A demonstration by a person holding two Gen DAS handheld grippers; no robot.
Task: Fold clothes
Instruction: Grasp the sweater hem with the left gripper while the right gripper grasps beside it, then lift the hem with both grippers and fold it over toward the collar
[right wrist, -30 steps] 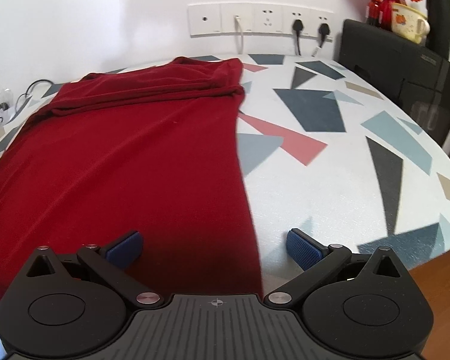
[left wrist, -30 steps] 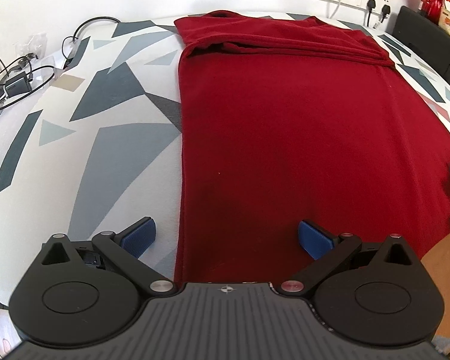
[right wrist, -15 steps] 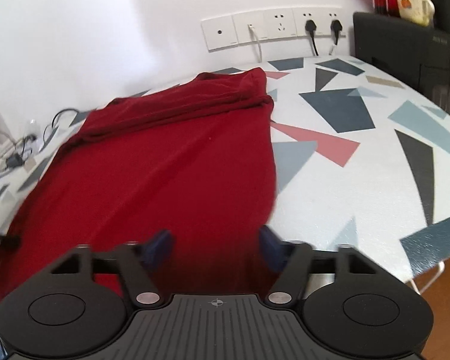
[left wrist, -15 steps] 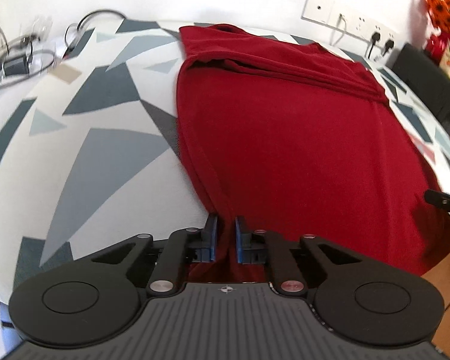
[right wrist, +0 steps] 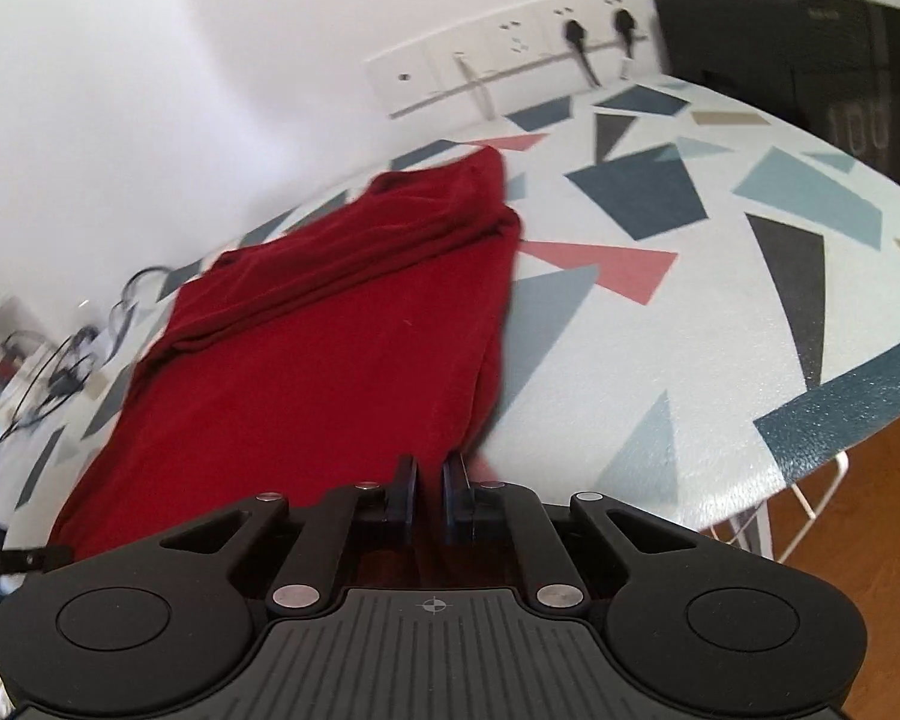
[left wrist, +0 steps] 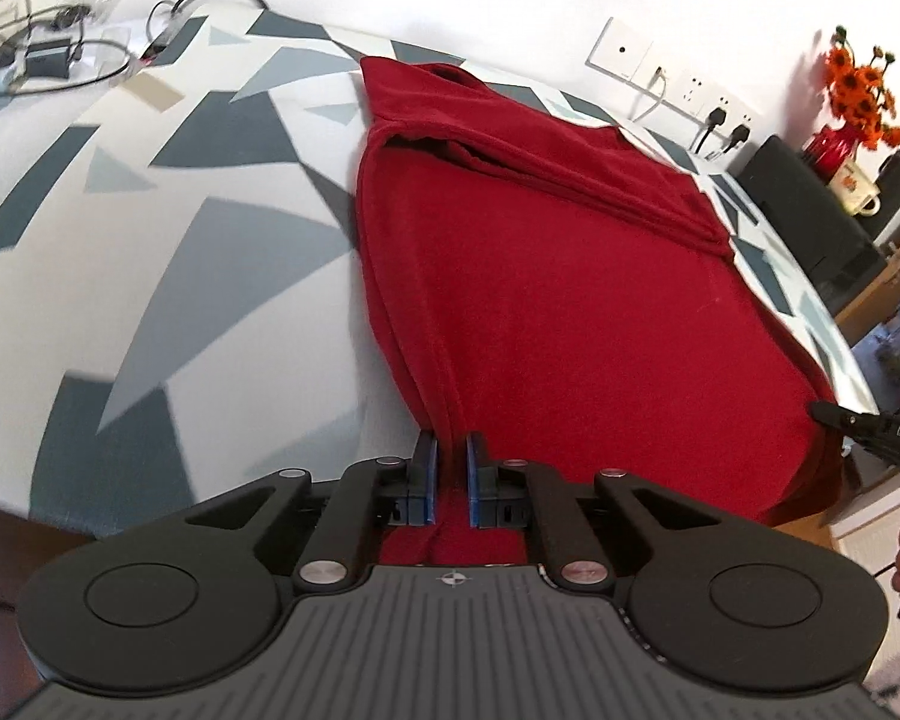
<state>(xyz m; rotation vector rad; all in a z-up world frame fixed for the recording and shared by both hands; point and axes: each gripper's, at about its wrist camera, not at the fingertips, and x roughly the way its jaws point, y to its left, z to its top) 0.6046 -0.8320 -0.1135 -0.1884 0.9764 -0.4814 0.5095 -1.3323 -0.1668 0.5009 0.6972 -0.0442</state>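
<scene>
Left gripper (left wrist: 451, 468), left wrist view: blue pads pinch the near left corner of the red garment (left wrist: 570, 300), which lies lengthwise on the patterned table (left wrist: 150, 240); the other gripper's tip shows at right. Right gripper (right wrist: 429, 495), right wrist view: pads clamp the garment's (right wrist: 330, 372) near right corner at the table (right wrist: 720, 300) edge.
</scene>
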